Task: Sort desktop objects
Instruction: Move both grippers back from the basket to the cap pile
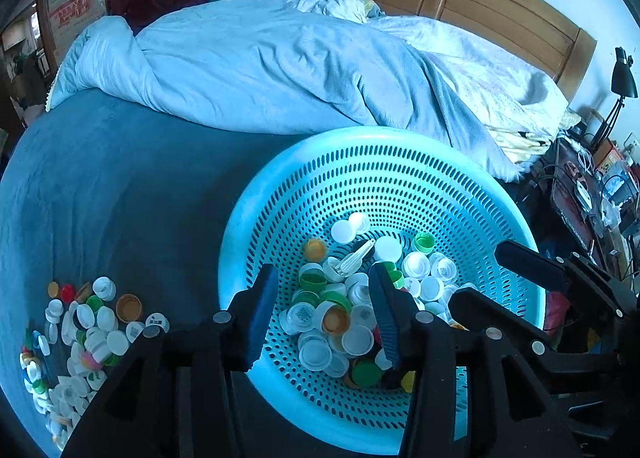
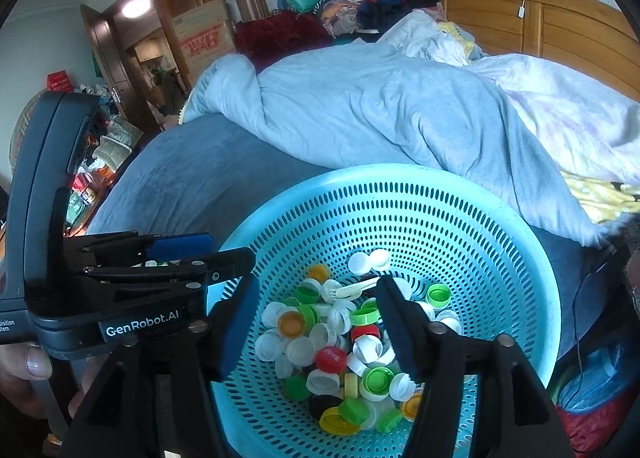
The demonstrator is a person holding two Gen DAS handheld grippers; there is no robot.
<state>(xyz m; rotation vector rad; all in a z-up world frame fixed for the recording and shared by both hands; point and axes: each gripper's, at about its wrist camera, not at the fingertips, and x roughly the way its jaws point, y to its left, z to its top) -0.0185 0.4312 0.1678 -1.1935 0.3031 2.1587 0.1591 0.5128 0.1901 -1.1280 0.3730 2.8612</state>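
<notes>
We are holding both tools spread and empty over the blue basket [image 2: 532,258] on the bed [image 1: 120,186]: left tool [image 1: 322,298], right tool [image 2: 314,310]. Bottle caps [image 2: 332,358] are filling its bottom; a white fork [image 2: 356,289] is lying left-to-right. More loose caps [image 1: 92,330] are lying left, near the bed's edge.
</notes>
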